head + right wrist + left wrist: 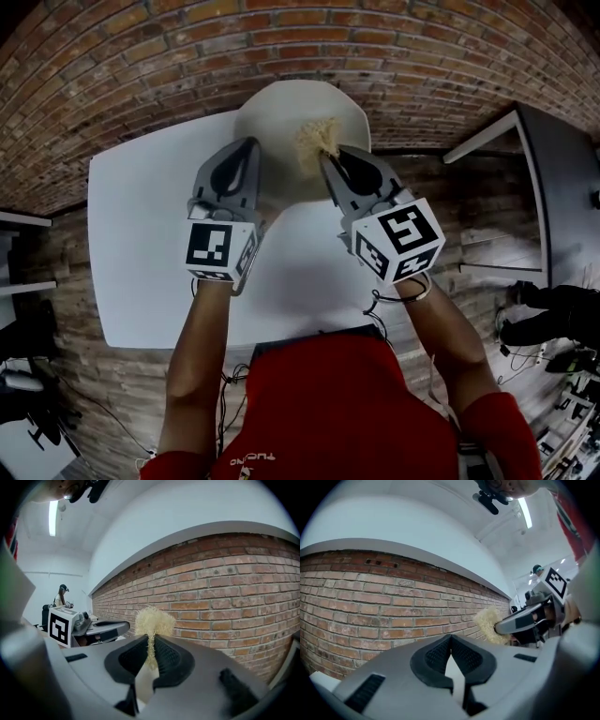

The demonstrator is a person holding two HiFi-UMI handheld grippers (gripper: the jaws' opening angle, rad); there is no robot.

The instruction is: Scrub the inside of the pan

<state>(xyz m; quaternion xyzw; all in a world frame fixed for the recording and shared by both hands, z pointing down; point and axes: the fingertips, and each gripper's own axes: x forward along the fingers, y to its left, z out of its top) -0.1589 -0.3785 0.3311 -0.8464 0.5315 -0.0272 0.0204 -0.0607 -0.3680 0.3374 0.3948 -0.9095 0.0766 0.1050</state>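
The pan, a pale cream one, sits at the far edge of a white table, its far rim close to the brick wall. Over the right half of the pan hangs a tuft of straw-coloured scrubber. The right gripper has its jaws pressed together on the scrubber's stem, with the frayed head sticking out past the tips, as the right gripper view shows. The left gripper lies over the pan's left side, pointing toward the wall. In the left gripper view its jaws meet at the tips and nothing shows between them. Both grippers are side by side above the pan, a little apart. Whether the scrubber touches the pan's inside cannot be told.
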